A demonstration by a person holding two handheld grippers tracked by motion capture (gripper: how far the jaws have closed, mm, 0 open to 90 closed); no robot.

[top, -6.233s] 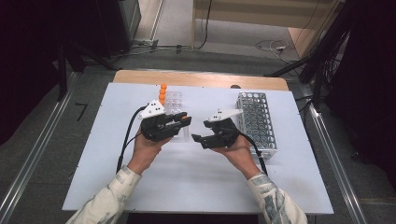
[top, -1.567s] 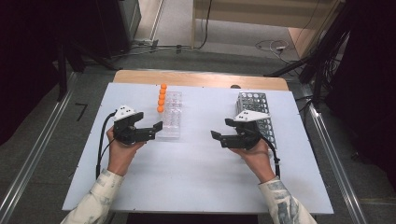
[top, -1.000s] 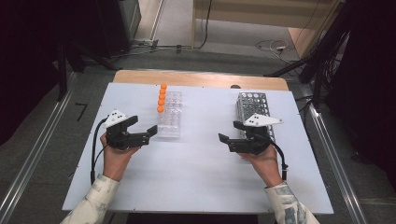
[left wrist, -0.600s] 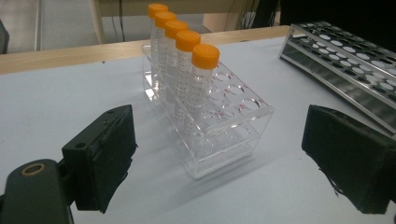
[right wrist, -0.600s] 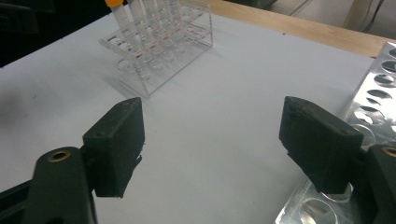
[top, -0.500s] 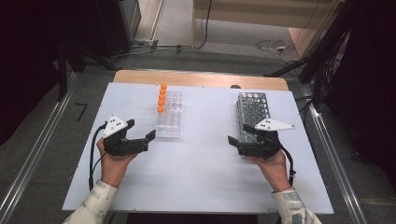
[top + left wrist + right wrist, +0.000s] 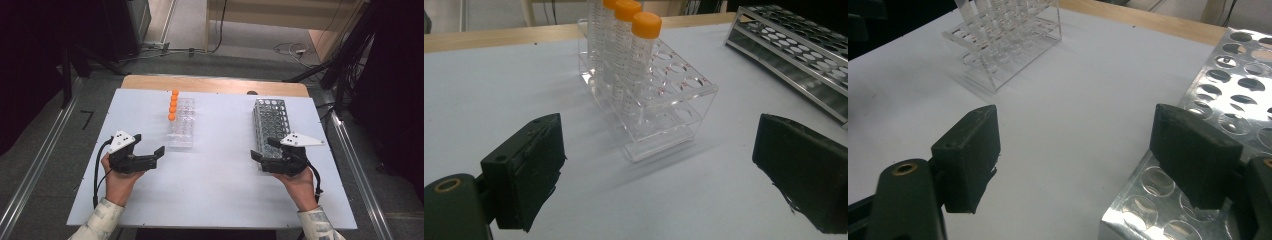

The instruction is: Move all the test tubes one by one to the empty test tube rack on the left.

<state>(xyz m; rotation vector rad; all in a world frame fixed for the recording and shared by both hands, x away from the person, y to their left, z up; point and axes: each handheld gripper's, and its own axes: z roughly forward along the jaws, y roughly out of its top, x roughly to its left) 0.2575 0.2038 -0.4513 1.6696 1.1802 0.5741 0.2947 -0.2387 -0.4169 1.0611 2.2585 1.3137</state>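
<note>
A clear plastic tube rack stands left of centre on the white table. Several orange-capped tubes stand upright along its left row. A perforated metal rack lies at the right. My left gripper is open and holds nothing, just short of the clear rack's near left corner. In the left gripper view the clear rack and its tubes sit beyond the wide-apart jaws of my left gripper. My right gripper is open at the metal rack's near end. In the right gripper view, one jaw of my right gripper hangs over the metal rack.
A wooden board edge runs along the table's far side. Metal rails flank the table, and dark stands and cables lie on the floor beyond. The white surface between the two racks and in front of them is bare.
Both hands have drawn apart from the table's middle and back toward the person. The left gripper went left of the clear rack, and the right gripper went to the metal rack's near end.
</note>
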